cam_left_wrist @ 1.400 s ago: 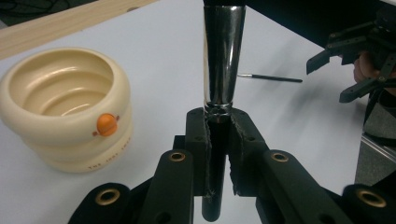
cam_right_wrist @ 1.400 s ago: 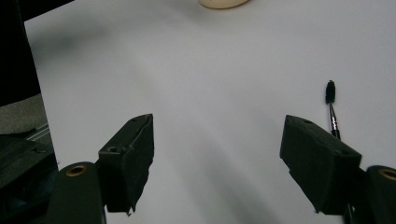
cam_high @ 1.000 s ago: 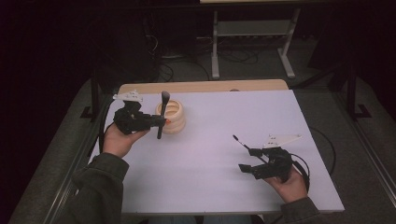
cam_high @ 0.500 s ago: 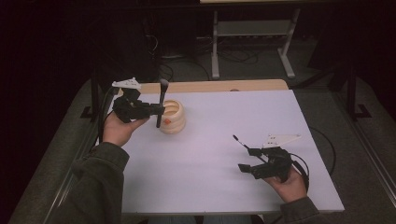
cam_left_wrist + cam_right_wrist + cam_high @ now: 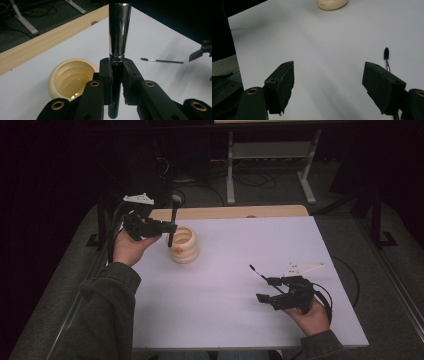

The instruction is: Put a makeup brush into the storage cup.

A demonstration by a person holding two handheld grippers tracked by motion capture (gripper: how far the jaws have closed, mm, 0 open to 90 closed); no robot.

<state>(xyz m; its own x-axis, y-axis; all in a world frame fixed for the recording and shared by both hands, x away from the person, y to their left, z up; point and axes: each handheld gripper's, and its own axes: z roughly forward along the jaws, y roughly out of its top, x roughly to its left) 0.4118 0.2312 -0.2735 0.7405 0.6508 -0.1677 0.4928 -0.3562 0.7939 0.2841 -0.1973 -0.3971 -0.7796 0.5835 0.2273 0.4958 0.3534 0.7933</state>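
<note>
- On the far left part of the white table (image 5: 240,285) a cream cup (image 5: 182,245) with round ridges stands upright.
- Just above the cup, the left gripper (image 5: 167,226) pinches a big makeup brush (image 5: 172,220) by its black handle.
- From the left gripper view, the two black pads (image 5: 106,75) press on the handle from both sides, and the shiny silver part of the brush (image 5: 119,30) sticks up above them.
- From the high view, the brush stands almost straight up, with its low end over the left rim of the cup; I cannot tell if it touches the cup.
- Inside, the cup (image 5: 71,78) looks empty and shiny.
- Near the front right of the table, the right gripper (image 5: 270,290) rests low in the person's hand with its jaws spread wide and nothing between them.
- Beside that gripper a thin little brush (image 5: 260,274) lies flat on the table; in the right gripper view its dark tip (image 5: 386,53) pokes out past the right jaw.
- Both grippers are well apart from each other.
</note>
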